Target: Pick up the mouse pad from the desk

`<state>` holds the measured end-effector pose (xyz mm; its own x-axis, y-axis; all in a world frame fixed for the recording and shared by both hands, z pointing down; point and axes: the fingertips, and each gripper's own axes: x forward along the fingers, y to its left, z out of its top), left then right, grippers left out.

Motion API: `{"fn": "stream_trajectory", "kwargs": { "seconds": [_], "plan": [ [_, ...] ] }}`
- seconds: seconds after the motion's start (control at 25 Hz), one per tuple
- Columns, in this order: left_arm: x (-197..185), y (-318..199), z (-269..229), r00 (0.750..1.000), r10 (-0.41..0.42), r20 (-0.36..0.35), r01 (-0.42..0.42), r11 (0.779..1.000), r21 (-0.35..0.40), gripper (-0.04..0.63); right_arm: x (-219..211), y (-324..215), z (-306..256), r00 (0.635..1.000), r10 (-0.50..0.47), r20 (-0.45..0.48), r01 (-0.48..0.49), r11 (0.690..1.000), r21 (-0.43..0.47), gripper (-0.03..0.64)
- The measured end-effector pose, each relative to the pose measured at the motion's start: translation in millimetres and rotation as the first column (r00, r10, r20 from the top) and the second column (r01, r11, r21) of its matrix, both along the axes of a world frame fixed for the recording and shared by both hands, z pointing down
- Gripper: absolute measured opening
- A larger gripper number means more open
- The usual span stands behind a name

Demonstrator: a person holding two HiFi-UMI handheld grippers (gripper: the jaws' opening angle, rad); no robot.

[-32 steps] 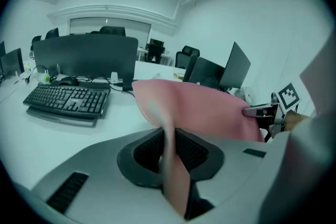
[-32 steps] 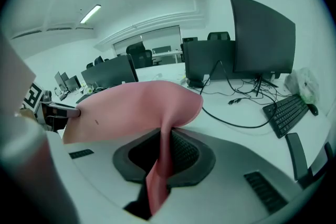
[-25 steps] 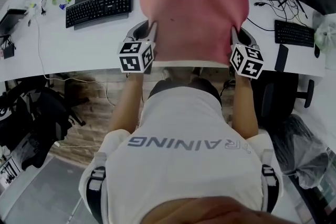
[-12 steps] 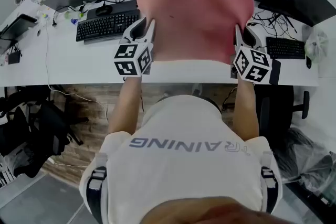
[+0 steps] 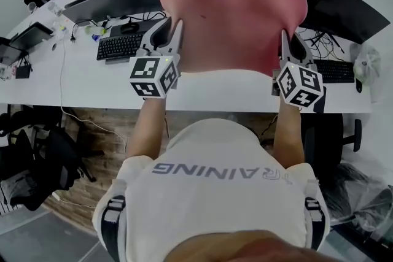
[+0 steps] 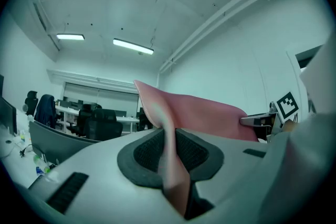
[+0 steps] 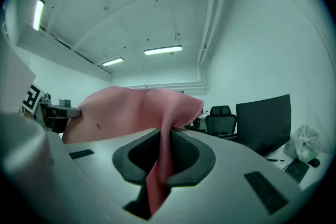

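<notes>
**Lift stage, mouse pad off the desk.** Your left claw (image 5: 167, 34) pinches the left edge of the pink mouse pad (image 5: 230, 9), and your right claw (image 5: 290, 49) pinches the right edge. The mouse pad hangs spread between them, above the white desk (image 5: 86, 80) and touching nothing on it. The pick-up looks essentially complete. The next move calls only for firm, even pinches, so the limp sheet cannot slip free.

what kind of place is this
Most likely an open-plan office: a long white desk carries keyboards and monitors, more office chairs and desks stand in rows behind, and strip lights run along the ceiling.
</notes>
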<state>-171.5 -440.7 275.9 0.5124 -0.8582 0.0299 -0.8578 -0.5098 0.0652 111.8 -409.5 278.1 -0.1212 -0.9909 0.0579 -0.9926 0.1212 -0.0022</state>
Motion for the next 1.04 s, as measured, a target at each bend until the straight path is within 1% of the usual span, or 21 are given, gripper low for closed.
{"fn": "stream_trajectory", "kwargs": {
  "seconds": [0.08,0.2,0.36,0.64,1.04],
  "plan": [
    [-1,1,-7,1.000,-0.004,-0.009,0.004,1.000,0.018,0.092,0,0,-7,1.000,0.000,-0.005,0.001,1.000,0.019,0.063],
    [-2,2,-10,1.000,-0.015,-0.018,0.016,1.000,0.027,0.093,1,1,-11,1.000,-0.007,-0.008,0.007,1.000,0.023,0.063],
    [1,2,-6,1.000,-0.015,-0.019,0.015,1.000,0.023,0.093,1,-2,-7,1.000,-0.013,-0.016,0.013,1.000,0.016,0.063],
    [4,-2,7,1.000,-0.027,-0.001,0.027,1.000,0.004,0.091,-3,-11,9,1.000,-0.024,-0.019,0.023,1.000,-0.020,0.063],
    [9,-11,12,0.999,-0.034,0.002,0.034,0.999,-0.010,0.089,3,-20,14,0.999,-0.034,-0.012,0.034,0.999,-0.031,0.063]
  ]
}}
